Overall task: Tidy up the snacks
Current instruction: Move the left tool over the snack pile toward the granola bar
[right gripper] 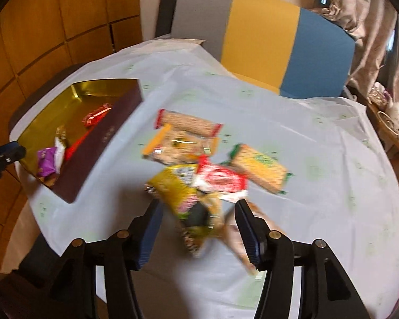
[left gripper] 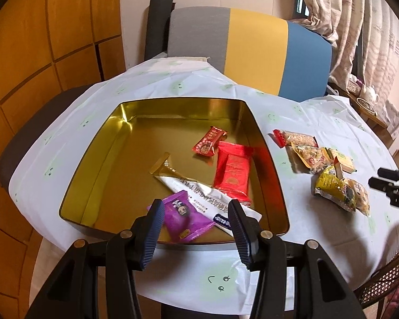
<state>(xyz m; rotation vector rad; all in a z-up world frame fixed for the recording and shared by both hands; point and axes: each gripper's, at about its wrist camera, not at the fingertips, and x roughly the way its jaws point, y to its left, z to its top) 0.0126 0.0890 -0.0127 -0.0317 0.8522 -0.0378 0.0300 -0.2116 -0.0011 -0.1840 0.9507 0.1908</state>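
Observation:
An open gold-lined tin (left gripper: 93, 164) with a dark maroon outside (right gripper: 106, 138) sits on the white tablecloth. In it lie a small red packet (left gripper: 208, 141), a bigger red packet (left gripper: 234, 170), a long white and gold sachet (left gripper: 199, 186) and a purple packet (left gripper: 182, 215). My left gripper (left gripper: 195, 207) hangs open over the tin's near edge, above the purple packet, holding nothing. Right of the tin lies a loose pile of snacks (right gripper: 188, 159). My right gripper (right gripper: 198, 207) is open just above a yellow packet (right gripper: 175, 188) at the pile's near end; this view is blurred.
A chair with grey, yellow and blue panels (left gripper: 255, 45) stands behind the round table (left gripper: 199, 279). Wooden wall panels (left gripper: 40, 40) rise on the left, curtains (left gripper: 359, 21) on the right. A low shelf with a teapot (left gripper: 369, 93) is at far right.

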